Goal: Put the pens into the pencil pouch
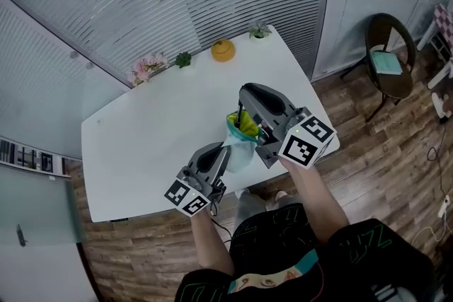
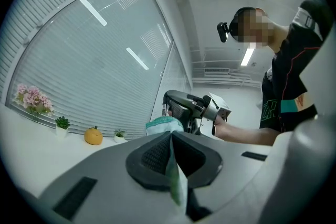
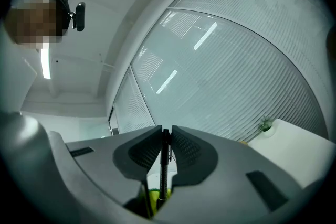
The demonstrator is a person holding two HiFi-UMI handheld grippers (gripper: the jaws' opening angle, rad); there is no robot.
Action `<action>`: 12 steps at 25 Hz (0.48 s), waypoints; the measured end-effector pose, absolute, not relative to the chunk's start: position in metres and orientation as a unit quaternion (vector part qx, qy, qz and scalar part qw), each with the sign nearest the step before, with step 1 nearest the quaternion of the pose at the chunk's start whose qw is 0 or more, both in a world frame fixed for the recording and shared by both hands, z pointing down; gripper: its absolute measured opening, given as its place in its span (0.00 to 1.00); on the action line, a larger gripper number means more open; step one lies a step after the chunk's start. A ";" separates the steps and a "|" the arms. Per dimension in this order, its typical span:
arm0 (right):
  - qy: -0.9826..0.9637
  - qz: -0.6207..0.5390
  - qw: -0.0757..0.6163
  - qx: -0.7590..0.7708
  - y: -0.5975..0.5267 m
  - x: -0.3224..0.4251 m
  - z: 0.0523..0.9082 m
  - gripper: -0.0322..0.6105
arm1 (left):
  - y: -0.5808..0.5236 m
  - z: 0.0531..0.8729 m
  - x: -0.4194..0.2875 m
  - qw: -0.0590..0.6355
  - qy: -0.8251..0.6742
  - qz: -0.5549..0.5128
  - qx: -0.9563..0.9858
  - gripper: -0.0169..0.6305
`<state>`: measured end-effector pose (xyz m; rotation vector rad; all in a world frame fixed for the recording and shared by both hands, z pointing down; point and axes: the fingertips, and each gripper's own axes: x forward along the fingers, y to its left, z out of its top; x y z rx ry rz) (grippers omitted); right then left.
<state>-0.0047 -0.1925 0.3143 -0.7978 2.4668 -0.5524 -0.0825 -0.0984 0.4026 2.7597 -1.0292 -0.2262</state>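
Aloft, left claw [image 2: 170, 157] pinching pouch [image 1: 239, 155] rim, right claw [image 3: 165, 136] gripping pen [image 3: 164, 170], near table [image 1: 134, 152] edge.

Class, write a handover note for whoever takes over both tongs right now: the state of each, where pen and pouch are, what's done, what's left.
Left tongs: shut on the edge of the pencil pouch, holding it up above the table.
Right tongs: shut on a black pen, its lower end at the pouch mouth.
Done: something yellow-green sits in the mouth; whether pens, unclear.
Left: release this pen into the pouch.
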 end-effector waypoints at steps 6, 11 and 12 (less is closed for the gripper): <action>0.909 -0.215 0.222 -0.280 -0.187 -0.017 0.331 0.15 | -0.101 0.406 -0.090 0.098 -0.360 -0.090 0.923 0.03; 0.920 -0.223 0.189 -0.262 -0.179 -0.024 0.345 0.14 | -0.100 0.407 -0.092 0.099 -0.371 -0.094 0.918 0.03; 0.923 -0.224 0.180 -0.258 -0.177 -0.026 0.348 0.14 | -0.100 0.407 -0.093 0.100 -0.373 -0.095 0.917 0.03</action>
